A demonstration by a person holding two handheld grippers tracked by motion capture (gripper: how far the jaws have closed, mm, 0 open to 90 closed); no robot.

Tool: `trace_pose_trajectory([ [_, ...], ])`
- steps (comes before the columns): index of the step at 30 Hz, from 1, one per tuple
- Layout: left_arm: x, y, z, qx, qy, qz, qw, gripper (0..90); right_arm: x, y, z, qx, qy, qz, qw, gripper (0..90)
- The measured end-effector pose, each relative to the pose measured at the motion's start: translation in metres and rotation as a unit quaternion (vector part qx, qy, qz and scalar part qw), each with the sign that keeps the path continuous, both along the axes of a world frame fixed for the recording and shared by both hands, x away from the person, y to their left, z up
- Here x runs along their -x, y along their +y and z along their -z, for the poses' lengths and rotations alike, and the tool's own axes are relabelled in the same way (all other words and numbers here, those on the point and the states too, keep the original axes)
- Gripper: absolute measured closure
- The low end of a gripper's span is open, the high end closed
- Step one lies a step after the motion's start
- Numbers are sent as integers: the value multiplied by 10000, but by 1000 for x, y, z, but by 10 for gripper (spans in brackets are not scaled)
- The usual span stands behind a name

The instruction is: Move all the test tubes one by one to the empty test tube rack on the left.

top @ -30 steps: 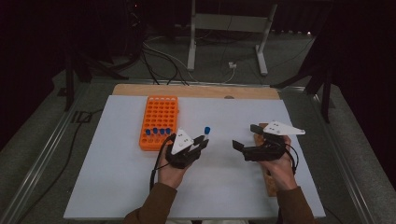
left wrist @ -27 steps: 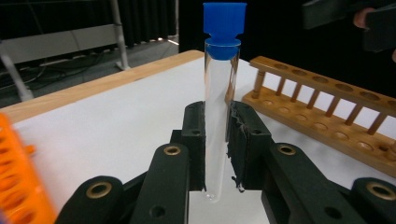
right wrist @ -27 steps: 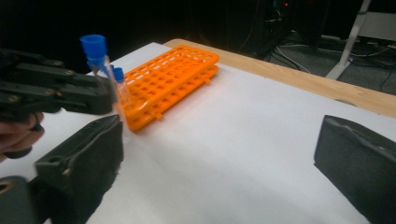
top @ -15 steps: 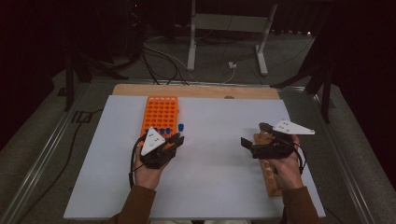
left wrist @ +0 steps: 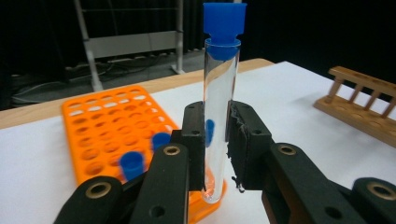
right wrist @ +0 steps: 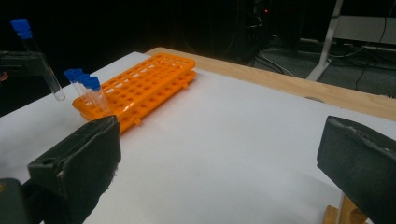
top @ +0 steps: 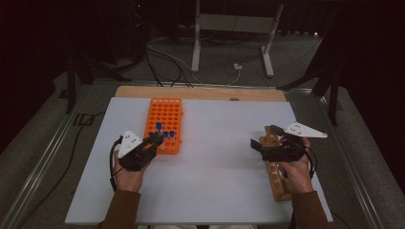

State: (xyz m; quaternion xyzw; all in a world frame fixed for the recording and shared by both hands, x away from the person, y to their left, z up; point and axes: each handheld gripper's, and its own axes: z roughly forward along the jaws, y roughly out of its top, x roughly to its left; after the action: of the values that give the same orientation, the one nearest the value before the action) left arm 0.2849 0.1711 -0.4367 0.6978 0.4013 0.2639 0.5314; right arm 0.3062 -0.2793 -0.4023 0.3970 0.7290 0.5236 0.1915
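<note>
My left gripper [left wrist: 217,135] is shut on a clear test tube [left wrist: 219,93] with a blue cap, held upright. In the high view the left gripper [top: 153,139] is at the near left corner of the orange tube rack [top: 165,114], with the held tube's cap [top: 158,126] over the rack's near rows. A few blue-capped tubes [right wrist: 85,80] stand in the rack's near end. My right gripper [right wrist: 224,158] is open, jaws wide apart with nothing between them. In the high view the right gripper [top: 263,137] is above the far end of a wooden tube rack [top: 278,179].
Both racks rest on a white board [top: 215,181] on the table, with a wooden strip [top: 200,92] along its far edge. Cables and a metal stand's legs [top: 229,28] lie on the dark floor beyond. Most holes of the orange rack [left wrist: 100,119] are unfilled.
The left gripper has carried the blue-capped tube leftward from the middle of the board to the near left corner of the orange rack. The right gripper has stayed over the wooden rack.
</note>
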Motion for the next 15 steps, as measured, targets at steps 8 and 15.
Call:
trace_pose_trajectory([
  [8,1,19,3,36,-10,-300,9995,780,2,-2,-2,-42,-33,24,10000,0],
  [15,-1,25,5,2,-34,-491,9988,780,2,-5,-2,-75,-51,50,9999,0],
])
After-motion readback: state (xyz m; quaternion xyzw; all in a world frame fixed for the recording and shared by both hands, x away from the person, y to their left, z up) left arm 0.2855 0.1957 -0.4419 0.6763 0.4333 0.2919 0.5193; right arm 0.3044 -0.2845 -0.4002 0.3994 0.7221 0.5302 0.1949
